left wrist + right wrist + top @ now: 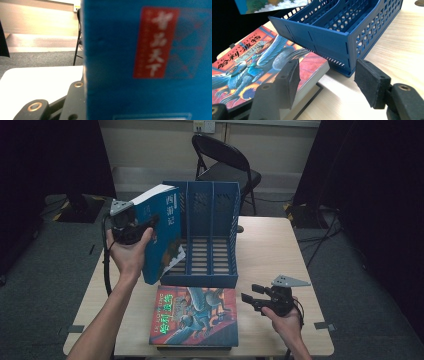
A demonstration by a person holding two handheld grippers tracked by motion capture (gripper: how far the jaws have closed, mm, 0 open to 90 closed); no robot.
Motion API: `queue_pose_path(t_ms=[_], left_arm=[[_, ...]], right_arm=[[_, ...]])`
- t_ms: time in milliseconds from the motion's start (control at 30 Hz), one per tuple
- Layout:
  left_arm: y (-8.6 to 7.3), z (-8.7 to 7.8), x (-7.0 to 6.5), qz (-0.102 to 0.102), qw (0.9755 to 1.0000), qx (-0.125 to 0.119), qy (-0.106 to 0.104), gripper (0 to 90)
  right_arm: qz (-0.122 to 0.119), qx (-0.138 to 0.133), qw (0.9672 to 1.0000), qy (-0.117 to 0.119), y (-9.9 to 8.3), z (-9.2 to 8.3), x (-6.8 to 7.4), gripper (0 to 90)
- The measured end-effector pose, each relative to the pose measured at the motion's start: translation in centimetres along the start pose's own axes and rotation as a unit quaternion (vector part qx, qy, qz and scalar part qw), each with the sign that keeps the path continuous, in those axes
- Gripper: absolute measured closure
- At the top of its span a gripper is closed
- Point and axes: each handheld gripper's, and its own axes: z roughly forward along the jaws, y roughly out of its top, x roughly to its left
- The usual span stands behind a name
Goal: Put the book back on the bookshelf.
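Left gripper (131,226) jaws pinching blue book (161,232), tilted above file rack's (210,242) left slot: straightening upright before lowering advised. Right gripper (260,299) jaws spread, empty, hovering over worktop (272,247).

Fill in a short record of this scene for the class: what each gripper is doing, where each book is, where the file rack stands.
left gripper: shut on the blue book, held tilted above the rack's left side
right gripper: open, nothing between the jaws, low over the table
red book: flat on a stack at the near edge
file rack: blue, behind the red book, slots unfilled
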Motion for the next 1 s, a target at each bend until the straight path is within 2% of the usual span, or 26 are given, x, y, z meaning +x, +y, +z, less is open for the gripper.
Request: queue_pose_path(t_ms=[100,133,200,300,633,667,800,900,1000], left_arm=[[0.1,0.8,-0.4,0.006,0.9999,0.006,0.009,61.6],[0.2,1.3,-0.7,0.015,0.9997,0.010,0.019,61.6],[0.2,1.7,-0.8,0.018,0.9995,0.011,0.021,61.7],[0.4,2.5,-1.2,0.017,0.9993,0.019,0.028,61.7],[0.7,4.9,-1.5,0.021,0.9983,0.008,0.053,61.7],[0.8,5.0,-1.5,0.015,0.9984,0.009,0.053,61.6],[0.9,5.6,-1.8,0.035,0.9978,0.011,0.056,61.7],[0.7,6.2,-1.8,0.024,0.9977,0.000,0.064,61.6],[0.5,6.7,-1.9,0.022,0.9975,-0.001,0.067,61.7]], right_arm=[[-0.003,-0.001,1.0000,0.002,0.0,0.0,0.1,36.9],[-0.003,-0.001,1.0000,0.002,0.0,-0.1,0.0,37.0],[-0.002,-0.002,1.0000,0.003,0.0,-0.1,0.0,37.0],[-0.001,-0.004,1.0000,0.004,0.0,-0.3,-0.1,37.0],[-0.004,-0.010,0.9999,0.008,0.3,-0.5,-0.2,37.1],[-0.004,-0.009,0.9999,0.008,0.3,-0.5,-0.2,37.1],[-0.006,-0.008,0.9999,0.009,0.2,-0.4,-0.2,37.1],[-0.005,-0.008,0.9999,0.009,0.2,-0.4,-0.2,37.2],[-0.004,-0.009,0.9999,0.010,0.2,-0.5,-0.2,37.2]])
